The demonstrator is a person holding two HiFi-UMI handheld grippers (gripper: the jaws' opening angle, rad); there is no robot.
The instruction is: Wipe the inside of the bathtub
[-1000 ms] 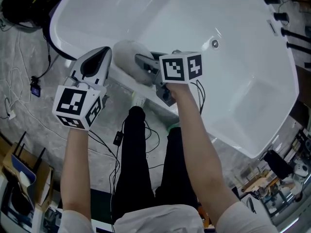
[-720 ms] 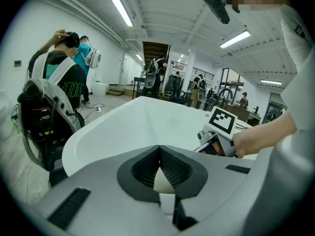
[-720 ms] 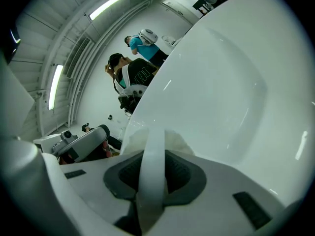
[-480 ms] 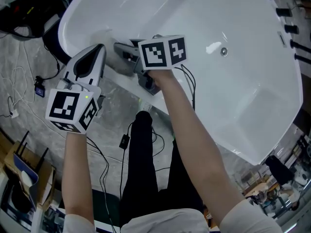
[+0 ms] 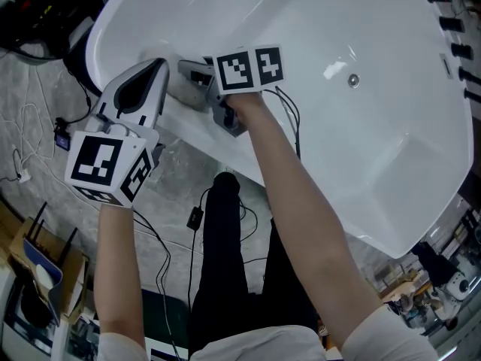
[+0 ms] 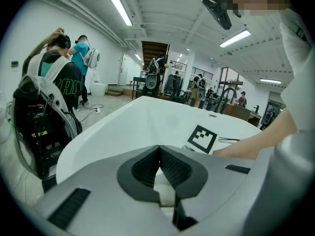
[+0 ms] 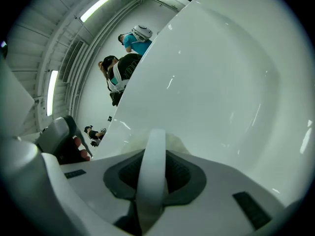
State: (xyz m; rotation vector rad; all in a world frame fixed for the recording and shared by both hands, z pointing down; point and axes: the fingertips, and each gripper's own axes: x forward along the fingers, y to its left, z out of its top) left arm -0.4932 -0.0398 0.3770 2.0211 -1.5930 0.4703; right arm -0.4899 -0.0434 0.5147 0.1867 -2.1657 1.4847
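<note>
The white bathtub point(image 5: 376, 141) fills the upper head view. My right gripper point(image 5: 188, 75) reaches over the near rim into the tub's left end. It is shut on the white strap handle point(image 7: 151, 176) of a pale fuzzy wiping pad point(image 7: 180, 143). The pad point(image 5: 175, 91) lies against the tub's inner wall point(image 7: 221, 82), mostly hidden behind the grippers. My left gripper point(image 5: 154, 70) hovers at the tub's left rim, just left of the pad. In the left gripper view its jaws point(image 6: 159, 154) meet with nothing held, pointing along the tub point(image 6: 147, 117).
The drain point(image 5: 353, 80) sits mid-tub and dark tap fittings point(image 5: 449, 22) line the far right rim. Cables point(image 5: 30, 126) trail over the grey floor left of the tub. The person's legs point(image 5: 225, 239) stand against the near rim. Bystanders point(image 6: 54, 82) stand beyond the tub's end.
My right gripper has slid the pad left along the inner wall toward the tub's end. The left gripper has stayed beside the rim, barely moving.
</note>
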